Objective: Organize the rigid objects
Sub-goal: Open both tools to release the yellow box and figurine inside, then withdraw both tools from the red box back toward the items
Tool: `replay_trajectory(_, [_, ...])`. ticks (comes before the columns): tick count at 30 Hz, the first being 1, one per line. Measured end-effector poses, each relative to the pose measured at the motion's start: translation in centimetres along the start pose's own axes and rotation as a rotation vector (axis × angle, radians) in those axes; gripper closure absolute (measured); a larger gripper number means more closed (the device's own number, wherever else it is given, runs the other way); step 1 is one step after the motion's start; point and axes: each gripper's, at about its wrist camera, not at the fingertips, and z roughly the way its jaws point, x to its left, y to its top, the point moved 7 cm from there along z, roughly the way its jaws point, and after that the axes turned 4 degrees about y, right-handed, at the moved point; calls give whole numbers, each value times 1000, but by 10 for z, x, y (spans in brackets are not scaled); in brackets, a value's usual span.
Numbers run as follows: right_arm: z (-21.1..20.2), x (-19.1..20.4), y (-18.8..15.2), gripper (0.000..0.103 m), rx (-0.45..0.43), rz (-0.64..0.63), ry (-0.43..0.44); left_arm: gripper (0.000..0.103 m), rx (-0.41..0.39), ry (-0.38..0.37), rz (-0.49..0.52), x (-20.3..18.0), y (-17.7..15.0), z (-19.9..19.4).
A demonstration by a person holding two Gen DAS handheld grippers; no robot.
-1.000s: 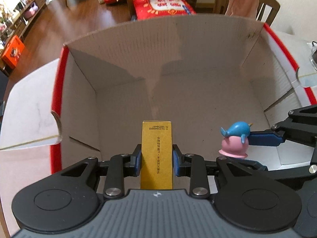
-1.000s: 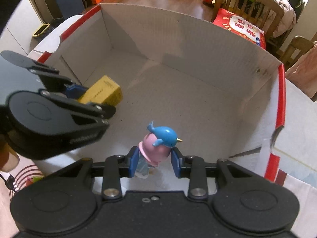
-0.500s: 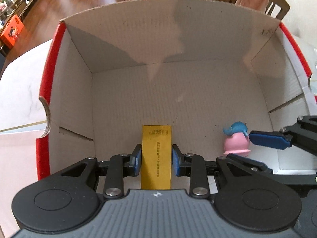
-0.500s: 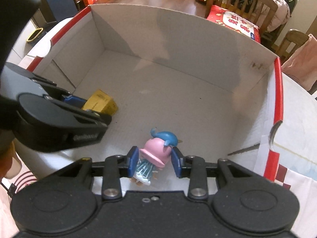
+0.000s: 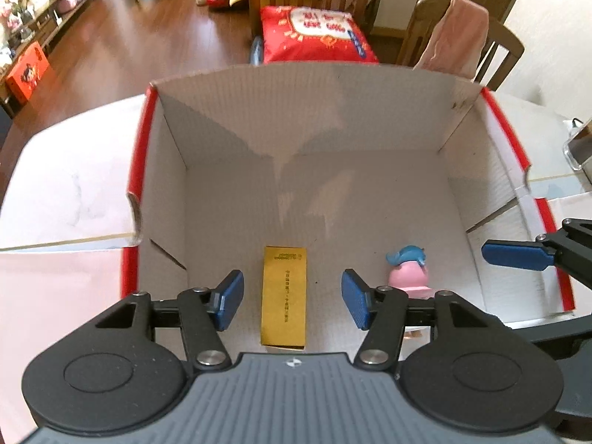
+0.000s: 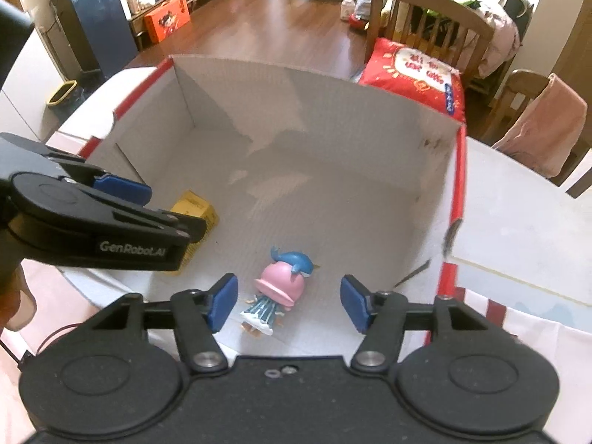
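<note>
A yellow box (image 5: 284, 298) lies flat on the floor of the white cardboard box (image 5: 355, 118) with red edges. My left gripper (image 5: 292, 301) is open above it, jaws wide apart on either side, not touching. A pink figurine with a blue whale hat (image 6: 283, 288) stands on the box floor to the right of the yellow box (image 6: 194, 205); it also shows in the left wrist view (image 5: 409, 272). My right gripper (image 6: 288, 301) is open above the figurine, apart from it.
The cardboard box (image 6: 370, 129) sits on a pale table (image 5: 66, 192). Wooden chairs (image 6: 429, 11) with a red cushion (image 5: 314, 35) and a pink cloth (image 5: 458, 37) stand behind it. A clear container (image 5: 579, 148) is at the right.
Both grippers have opened and let go: the yellow box and the figurine now rest on the box floor. Both grippers have pulled back and up.
</note>
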Motion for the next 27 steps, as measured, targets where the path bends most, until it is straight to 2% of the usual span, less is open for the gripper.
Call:
replay_trajectory(6, [-29, 5, -3, 30, -55, 14, -8, 46, -45, 5, -11, 2, -3, -25])
replay_trajectory(20, [-93, 28, -15, 18, -177, 42, 2, 45, -151, -18, -2, 0, -31, -92])
replay_trajectory(22, [-101, 34, -19, 17, -190, 40, 2, 39, -166, -14, 5, -1, -37, -101])
replay_trajectory(27, [-120, 44, -31, 12, -227, 38, 8, 38, -204, -30, 1, 1, -50, -125])
